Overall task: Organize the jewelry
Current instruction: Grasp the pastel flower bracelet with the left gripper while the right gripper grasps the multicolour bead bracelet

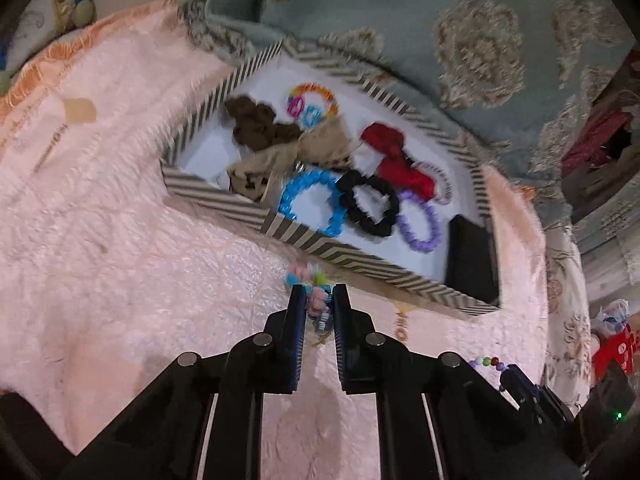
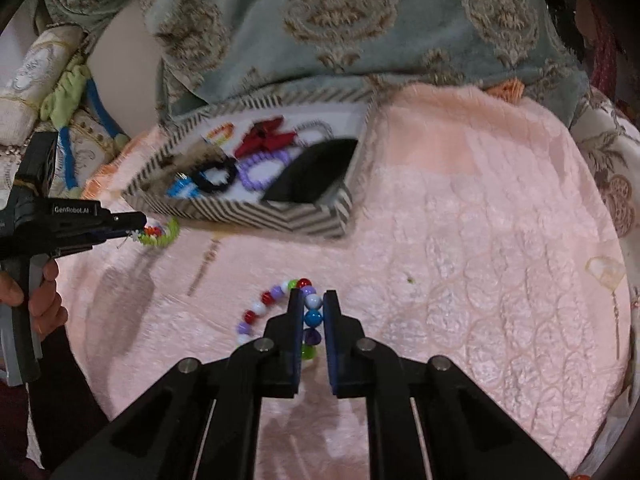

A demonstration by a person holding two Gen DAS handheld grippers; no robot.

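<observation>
Left wrist view: pink fuzzy blanket [image 1: 100,240] covers the bed. Striped box [image 1: 224,198] sits on it ahead of the claw, tilted in frame. Inside, left to right: brown scrunchie [image 1: 258,126], tan scrunchie [image 1: 280,156], rainbow bracelet [image 1: 312,100], blue coil bracelet [image 1: 310,202], black scrunchie [image 1: 370,204], red bow [image 1: 394,158], purple coil bracelet [image 1: 420,226], black case [image 1: 470,260] in the right end. Left claw [image 1: 319,300] pinches a small multicolour bracelet [image 1: 314,280] between its 2 fingers, held just short of the box's near wall. Picture blurred; bracelet detail unclear. Teal patterned cover [image 1: 400,12] lies behind the box.

Right wrist view: left claw [image 2: 140,228] enters from the left edge, the person's hand [image 2: 40,300] on its grip, with the small multicolour bracelet [image 2: 160,234] at its tip, just beside the striped box [image 2: 248,212]. Right claw [image 2: 313,300] is closed on a bead bracelet [image 2: 280,300] lying on the pink fuzzy blanket [image 2: 480,220]; white and blue beads sit between the fingers, the remaining beads curve out to the left. Bead bracelet lies apart from the box, nearer the camera.
</observation>
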